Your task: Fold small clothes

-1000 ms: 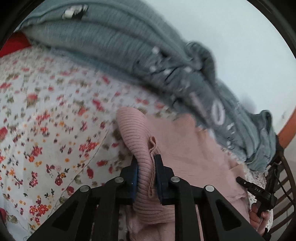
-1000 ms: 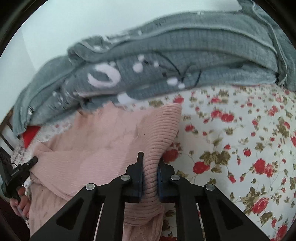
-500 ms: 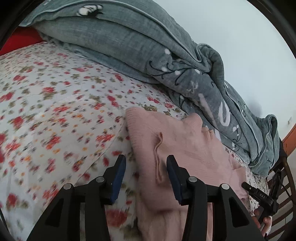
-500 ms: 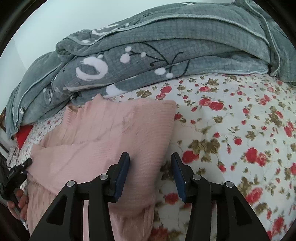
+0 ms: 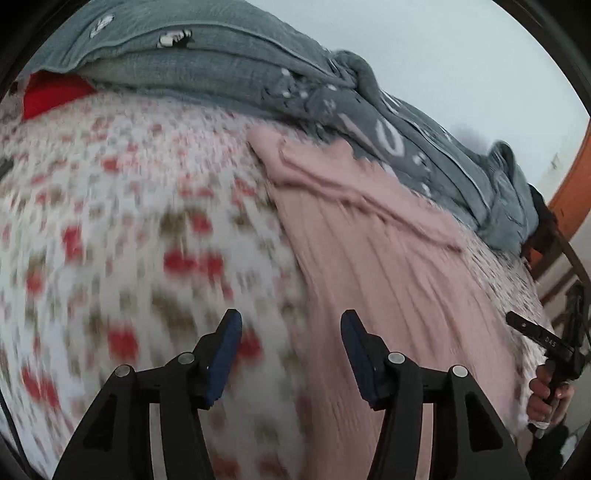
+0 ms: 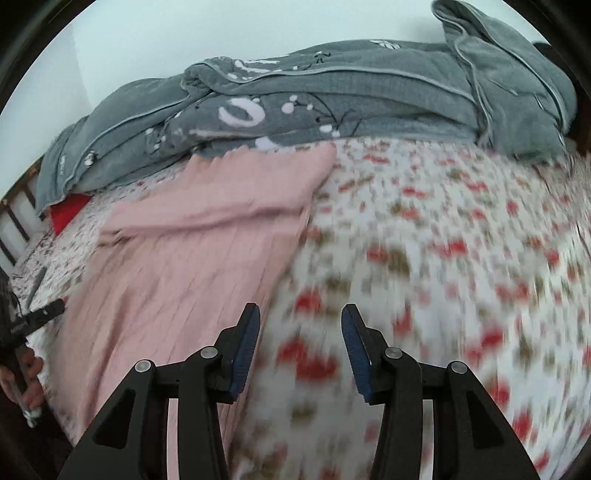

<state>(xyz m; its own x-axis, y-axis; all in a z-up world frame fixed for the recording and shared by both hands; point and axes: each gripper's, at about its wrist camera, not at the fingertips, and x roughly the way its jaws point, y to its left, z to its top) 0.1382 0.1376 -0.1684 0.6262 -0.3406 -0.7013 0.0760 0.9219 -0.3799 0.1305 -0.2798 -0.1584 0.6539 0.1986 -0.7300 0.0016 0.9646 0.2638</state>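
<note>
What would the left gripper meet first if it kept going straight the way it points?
Probably the edge of the pink knit garment where it meets the floral bedsheet; the open left gripper straddles that edge. Beyond lies the grey quilt. Depth is unclear through blur.

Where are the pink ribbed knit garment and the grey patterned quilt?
pink ribbed knit garment (image 6: pixel 192 266), right wrist view, on its ribbed middle.
grey patterned quilt (image 6: pixel 369 96), right wrist view, on its upper fold.

Grey quilt (image 6: pixel 332 88) on floral bedsheet (image 6: pixel 461 229)

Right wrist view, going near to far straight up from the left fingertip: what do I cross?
Left fingertip → pink knit garment → grey quilt → pale wall.
</note>
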